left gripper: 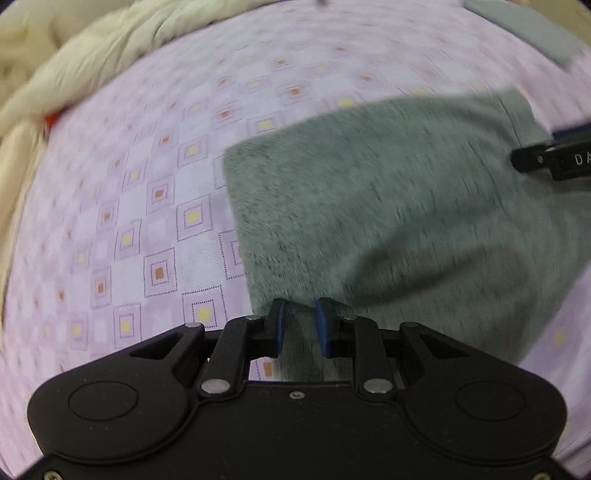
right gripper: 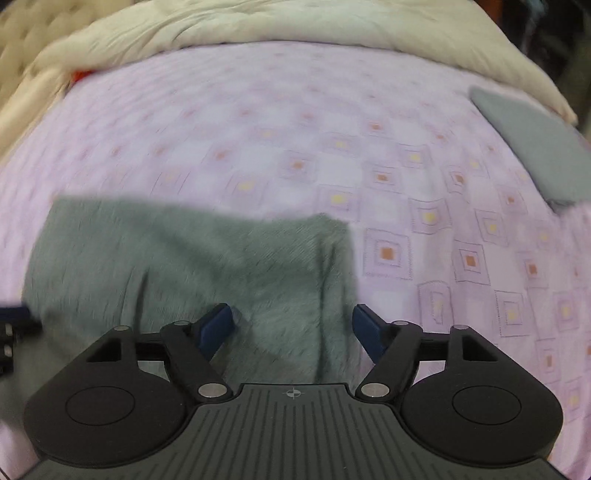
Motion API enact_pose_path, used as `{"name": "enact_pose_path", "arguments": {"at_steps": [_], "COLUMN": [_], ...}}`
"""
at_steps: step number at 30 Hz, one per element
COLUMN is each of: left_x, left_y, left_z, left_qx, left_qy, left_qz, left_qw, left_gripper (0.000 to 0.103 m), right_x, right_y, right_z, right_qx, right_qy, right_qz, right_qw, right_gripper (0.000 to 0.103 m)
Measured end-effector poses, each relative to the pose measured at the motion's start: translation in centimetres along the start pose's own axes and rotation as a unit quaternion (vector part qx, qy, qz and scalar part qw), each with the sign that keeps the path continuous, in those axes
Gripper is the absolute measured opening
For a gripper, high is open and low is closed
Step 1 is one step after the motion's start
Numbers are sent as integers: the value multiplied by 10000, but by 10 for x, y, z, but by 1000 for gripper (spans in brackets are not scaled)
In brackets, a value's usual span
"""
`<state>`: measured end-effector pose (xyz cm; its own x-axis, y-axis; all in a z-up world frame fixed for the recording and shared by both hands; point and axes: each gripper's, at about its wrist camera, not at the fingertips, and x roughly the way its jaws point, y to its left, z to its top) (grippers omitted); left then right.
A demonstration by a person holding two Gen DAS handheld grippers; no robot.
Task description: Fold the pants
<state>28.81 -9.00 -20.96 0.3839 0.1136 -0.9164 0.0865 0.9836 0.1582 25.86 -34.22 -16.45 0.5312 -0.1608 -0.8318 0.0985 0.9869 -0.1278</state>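
A fold of the grey-green pants (left gripper: 388,206) is pinched between the narrowly parted jaws of the left gripper (left gripper: 301,325). The right gripper (right gripper: 291,325) is held wide open over the cloth, nothing gripped. The folded pants lie crosswise on the lilac patterned bedsheet (right gripper: 258,147), long axis left to right.

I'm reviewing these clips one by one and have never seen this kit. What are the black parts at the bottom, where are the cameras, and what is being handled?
Each picture comes from a fisheye camera on a handheld two-finger gripper, looking along its fingers. The left gripper has its blue pads nearly together with grey fabric between them; whether it pinches is unclear. The right gripper is open above the grey pants. They lie on a pink patterned bedsheet, with a cream duvet behind and another folded grey item at the far right.
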Motion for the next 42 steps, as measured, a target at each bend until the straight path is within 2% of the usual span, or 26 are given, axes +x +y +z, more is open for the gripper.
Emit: {"name": "enact_pose_path", "arguments": {"at_steps": [2, 4, 5, 7, 11, 14, 16, 17, 18, 19, 20, 21, 22, 23, 24, 27, 30, 36, 37, 38, 39, 40, 41, 42], "left_x": [-11, -20, -20, -14, 11, 15, 21, 25, 27, 29, 28, 23, 17, 10, 3, -24, -49, -71, -69, -62, -51, -38, -25, -9], "left_y": [11, 25, 31, 41, 45, 44, 47, 47, 48, 49, 49, 50, 52, 54, 60, 77, 100, 192, 207, 222, 232, 242, 253, 256], "left_z": [3, 6, 9, 9, 7, 9, 13, 14, 16, 17, 18, 17, 17, 16, 14, 11, 17, 46, 52, 58, 61, 63, 62, 61], "left_qx": [-276, -576, -727, -993, -1177, -1383, -1589, -1693, -1763, -1818, -1873, -1960, -2035, -2115, -2215, -2493, -2352, -2093, -2059, -1996, -1930, -1863, -1865, -1902], "left_qy": [-106, -236, -222, -108, 320, 340, 478, 530, 561, 592, 578, 517, 476, 428, 363, 159, -112, -499, -545, -510, -433, -364, -295, -187], "left_qz": [-57, -123, -199, -310, -600, -811, -1098, -1176, -1232, -1251, -1263, -1214, -1134, -1009, -960, -1009, -814, -591, -527, -412, -252, 64, 514, 806], "left_qw": [9995, 9980, 9969, 9945, 9907, 9865, 9800, 9771, 9750, 9736, 9724, 9717, 9713, 9712, 9697, 9630, 9685, 9748, 9756, 9777, 9799, 9818, 9807, 9783], "left_gripper": [31, 32, 46, 59, 59, 61, 68, 69, 69, 65, 56, 48, 27, 17, 16, 14, 14, 15, 18, 31, 34, 34, 29, 25], "right_x": [-12, -14, -11, -1, 12, 14, 15, 14, 14, 14, 11, 4, -3, -11, -18, -38, -48, -9, 4, 19, 27, 38, 45, 47], "right_y": [-10, -25, -32, -44, -60, -57, -55, -54, -54, -54, -53, -47, -38, -30, -24, -6, 27, 79, 83, 89, 93, 94, 96, 101], "right_z": [-2, -5, -9, -16, -28, -27, -23, -21, -19, -16, -13, -11, -8, -5, -2, 11, 32, 89, 97, 104, 106, 107, 108, 109], "right_qx": [151, 436, 542, 666, 1323, 1237, 1154, 1154, 1179, 1244, 1275, 1187, 1010, 885, 871, 965, 796, 1275, 1325, 1358, 1422, 1512, 1551, 1536], "right_qy": [-210, -128, -18, 143, 246, 220, 281, 325, 395, 492, 528, 495, 426, 365, 323, 106, -79, -172, -159, -152, -153, -139, -120, -138], "right_qz": [303, 556, 587, 617, 1093, 1258, 1331, 1319, 1416, 1549, 1621, 1581, 1510, 1435, 1402, 1637, 1803, 2239, 2235, 2102, 1806, 1409, 1048, 874], "right_qw": [9992, 9974, 9968, 9958, 9849, 9841, 9840, 9840, 9821, 9788, 9771, 9790, 9824, 9850, 9858, 9817, 9804, 9661, 9655, 9681, 9731, 9783, 9822, 9842], "right_gripper": [70, 71, 71, 71, 82, 85, 85, 79, 54, 45, 30, 24, 24, 23, 22, 20, 20, 20, 22, 24, 24, 24, 25, 25]}}
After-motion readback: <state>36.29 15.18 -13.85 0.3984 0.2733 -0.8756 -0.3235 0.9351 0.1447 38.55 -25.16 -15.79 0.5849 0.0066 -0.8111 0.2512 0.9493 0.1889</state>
